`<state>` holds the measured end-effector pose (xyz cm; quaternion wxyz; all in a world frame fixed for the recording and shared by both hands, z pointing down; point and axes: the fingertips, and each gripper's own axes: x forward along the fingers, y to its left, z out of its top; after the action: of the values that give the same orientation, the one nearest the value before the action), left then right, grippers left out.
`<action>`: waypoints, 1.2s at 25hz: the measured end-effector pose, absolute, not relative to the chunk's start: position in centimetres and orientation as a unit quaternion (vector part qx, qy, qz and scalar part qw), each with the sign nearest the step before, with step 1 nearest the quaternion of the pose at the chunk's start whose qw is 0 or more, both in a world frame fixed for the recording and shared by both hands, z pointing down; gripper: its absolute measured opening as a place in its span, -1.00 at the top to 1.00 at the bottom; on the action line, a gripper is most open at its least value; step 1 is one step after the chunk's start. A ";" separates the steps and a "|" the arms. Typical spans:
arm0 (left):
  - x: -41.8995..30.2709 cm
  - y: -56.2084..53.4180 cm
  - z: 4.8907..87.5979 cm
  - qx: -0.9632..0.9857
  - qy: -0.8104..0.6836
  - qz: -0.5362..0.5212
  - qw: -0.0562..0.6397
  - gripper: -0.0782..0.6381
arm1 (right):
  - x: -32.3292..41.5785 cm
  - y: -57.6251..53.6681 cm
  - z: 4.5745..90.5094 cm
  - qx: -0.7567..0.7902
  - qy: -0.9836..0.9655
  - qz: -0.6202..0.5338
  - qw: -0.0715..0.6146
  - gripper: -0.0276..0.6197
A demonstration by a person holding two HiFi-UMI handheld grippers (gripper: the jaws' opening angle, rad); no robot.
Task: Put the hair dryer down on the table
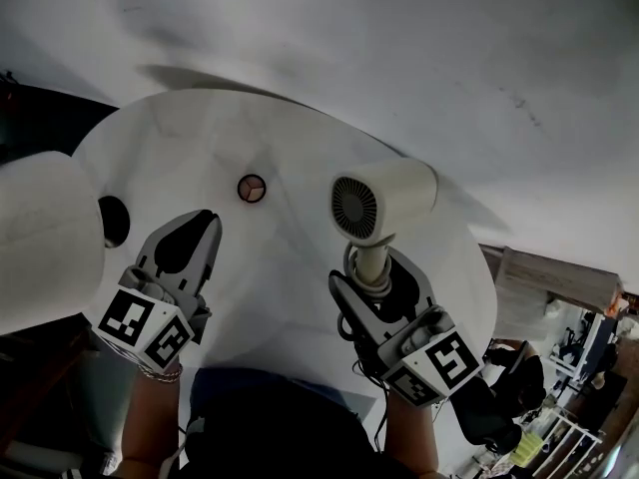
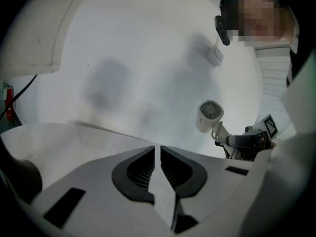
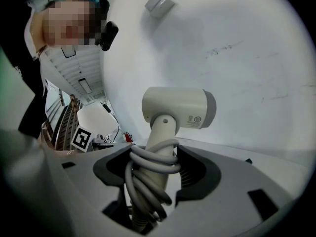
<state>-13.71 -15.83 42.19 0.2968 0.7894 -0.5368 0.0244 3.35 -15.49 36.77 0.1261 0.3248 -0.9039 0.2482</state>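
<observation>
Right gripper (image 3: 157, 157) is clamped on the handle (image 3: 160, 130) of the hair dryer (image 1: 384, 200), jaws spread wide since the cord (image 3: 148, 174) is wound round that handle. So the dryer stands upright over the right side of the round table (image 1: 200, 138), not set down yet by the look of it. Left gripper (image 2: 159, 157) is closed on nothing, off to the left and out of the way.

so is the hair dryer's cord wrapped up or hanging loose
Wrapped: the cord coils round the handle of the hair dryer, clamped by the right gripper.
</observation>
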 end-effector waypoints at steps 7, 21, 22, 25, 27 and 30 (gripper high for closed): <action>-14.2 -16.2 43.1 0.786 -0.537 0.025 0.305 0.64 | 2.9 -16.0 38.4 0.325 -0.900 0.255 0.142 0.05; -14.8 -17.0 44.5 0.778 -0.540 0.024 0.320 0.65 | 3.2 -17.2 40.9 0.331 -0.890 0.270 0.160 0.05; -14.7 -17.0 44.6 0.778 -0.539 0.024 0.321 0.65 | 3.1 -17.3 41.1 0.331 -0.889 0.272 0.160 0.05; -14.6 -17.2 45.0 0.778 -0.538 0.024 0.324 0.65 | 3.2 -17.5 41.7 0.333 -0.886 0.278 0.163 0.05; -14.7 -17.3 45.2 0.776 -0.538 0.024 0.327 0.65 | 3.1 -17.7 42.3 0.334 -0.884 0.281 0.168 0.05; -14.7 -17.4 45.6 0.776 -0.536 0.020 0.332 0.65 | 3.0 -17.8 42.8 0.333 -0.884 0.280 0.174 0.05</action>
<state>-14.74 -17.44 45.58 0.3318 0.7759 -0.5362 0.0198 3.02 -17.83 42.80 0.1737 0.3325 -0.8835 0.2805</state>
